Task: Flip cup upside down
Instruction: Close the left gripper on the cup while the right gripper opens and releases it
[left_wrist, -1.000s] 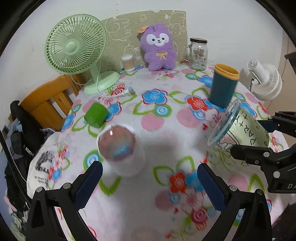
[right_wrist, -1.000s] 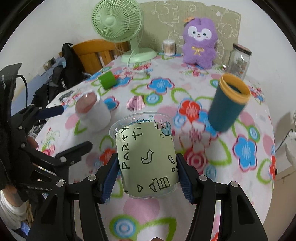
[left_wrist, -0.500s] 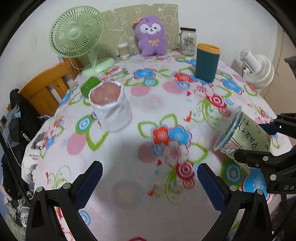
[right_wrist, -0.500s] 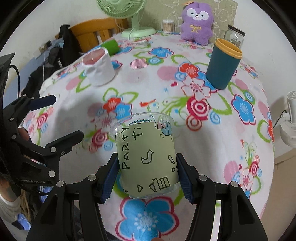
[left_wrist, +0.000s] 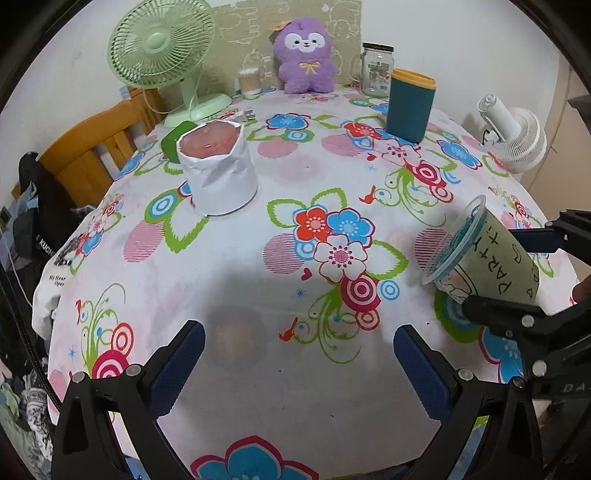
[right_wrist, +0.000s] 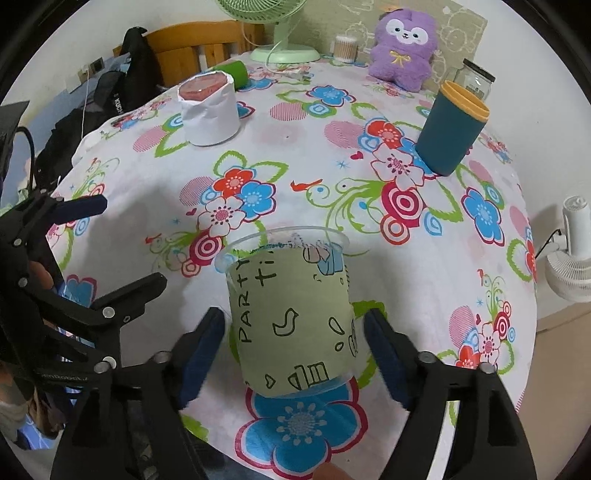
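Note:
A clear plastic cup with a green "PARTY" sleeve sits between the fingers of my right gripper. The jaws stand a little apart from its sides, and the cup leans mouth forward near the table's front edge. In the left wrist view the same cup lies tilted at the right, mouth toward the left, with the right gripper around it. My left gripper is open and empty above the flowered tablecloth.
A white paper-wrapped cup, a small green cup, a teal cup with a yellow rim, a glass jar, a purple plush, a green fan and a white fan stand farther back. A wooden chair is left.
Both grippers drew back toward the table's near edge. The right jaws, tight on the cup before, now stand slightly apart from it.

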